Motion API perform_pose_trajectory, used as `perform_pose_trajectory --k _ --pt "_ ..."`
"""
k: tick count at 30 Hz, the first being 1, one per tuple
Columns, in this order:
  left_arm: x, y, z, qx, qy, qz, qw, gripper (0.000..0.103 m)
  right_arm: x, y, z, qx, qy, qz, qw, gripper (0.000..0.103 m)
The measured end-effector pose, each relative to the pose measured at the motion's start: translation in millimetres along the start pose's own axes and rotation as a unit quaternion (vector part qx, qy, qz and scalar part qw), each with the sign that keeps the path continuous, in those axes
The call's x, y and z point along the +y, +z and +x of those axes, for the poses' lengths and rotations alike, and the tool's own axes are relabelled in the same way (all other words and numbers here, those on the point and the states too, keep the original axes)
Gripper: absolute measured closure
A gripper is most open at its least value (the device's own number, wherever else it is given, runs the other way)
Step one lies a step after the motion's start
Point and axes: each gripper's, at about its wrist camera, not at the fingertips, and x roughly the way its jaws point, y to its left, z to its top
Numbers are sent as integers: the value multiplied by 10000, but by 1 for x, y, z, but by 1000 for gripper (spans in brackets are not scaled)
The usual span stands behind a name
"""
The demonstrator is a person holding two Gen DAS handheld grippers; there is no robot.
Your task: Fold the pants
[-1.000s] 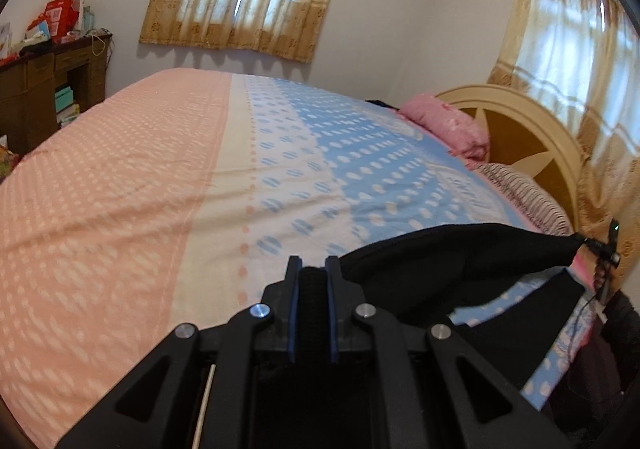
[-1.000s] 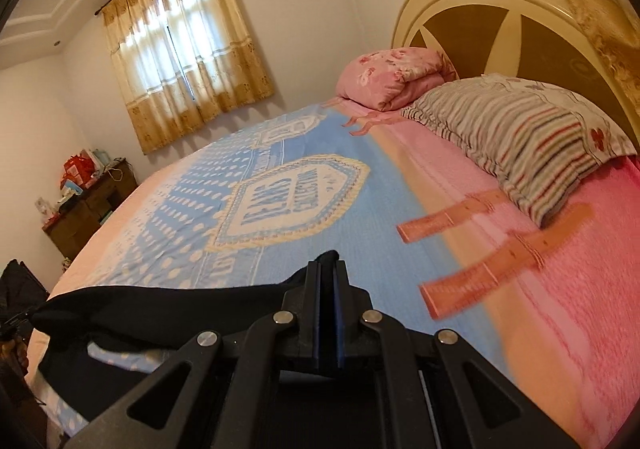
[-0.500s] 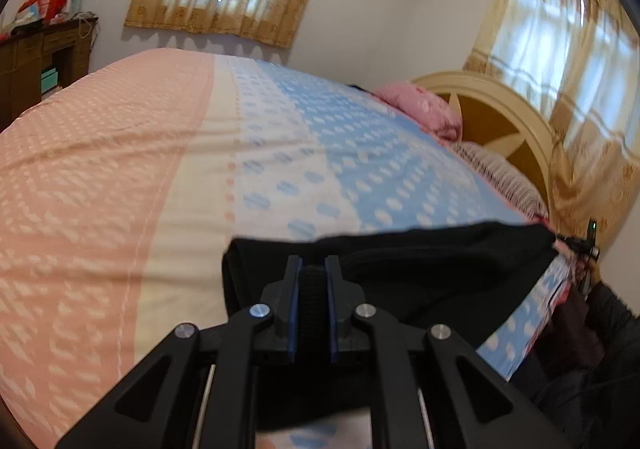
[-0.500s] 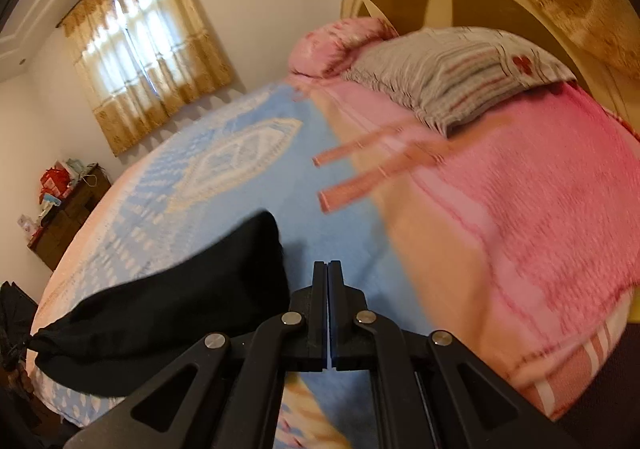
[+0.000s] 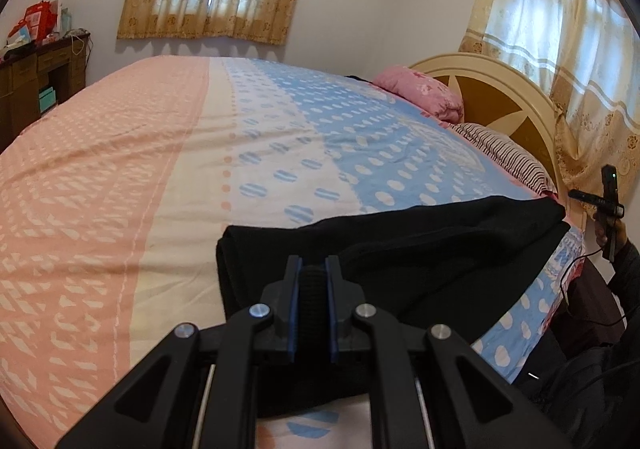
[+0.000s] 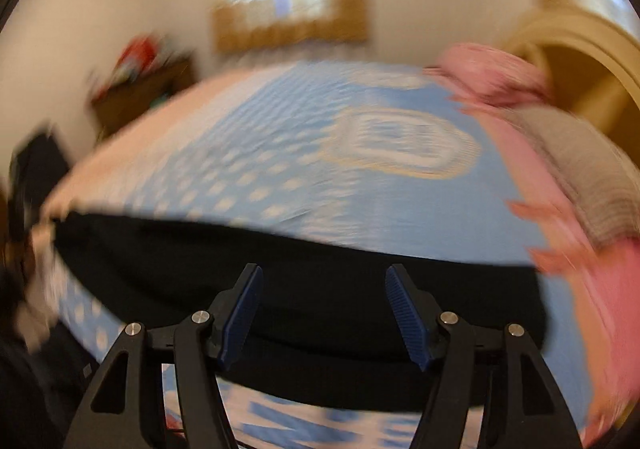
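Observation:
The black pants lie flat along the near edge of the bed, stretched from left to right. My left gripper is shut on a bunched fold of the pants at their left end, low over the bedspread. In the blurred right wrist view the pants lie as a dark band across the bed, and my right gripper is open and empty just above them. The right gripper and the hand holding it show small at the far right of the left wrist view.
The bed has a pink, cream and blue dotted bedspread. A pink pillow and a striped pillow lie by the cream headboard. A dark wooden desk stands at the left wall. Dark bags lie on the floor at the right.
My right gripper has opened, let go of the pants and swung round to face the bed. The pants have settled flat on the bed. My left gripper stays shut on them.

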Motion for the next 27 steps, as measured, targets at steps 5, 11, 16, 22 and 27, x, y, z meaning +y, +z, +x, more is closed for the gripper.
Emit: perform_pose_trajectory --k 5,11,16,22,27 --pt "0 -2 -1 -13 6 41 10000 91 82 6 55 684 325 -1355 9879 38" --pt "1 -2 -2 -15 -9 34 10000 91 112 -1 104 1230 448 -2048 9700 38" --pt "1 -1 -2 0 21 73 10000 91 120 -15 129 1697 532 -2319 9563 82" --pt "2 5 -3 -30 63 127 9999 91 131 -26 118 1724 583 -2554 9496 100" --pt "2 8 -7 -84 94 169 9998 91 135 -33 85 1485 753 -2583 9516 100"
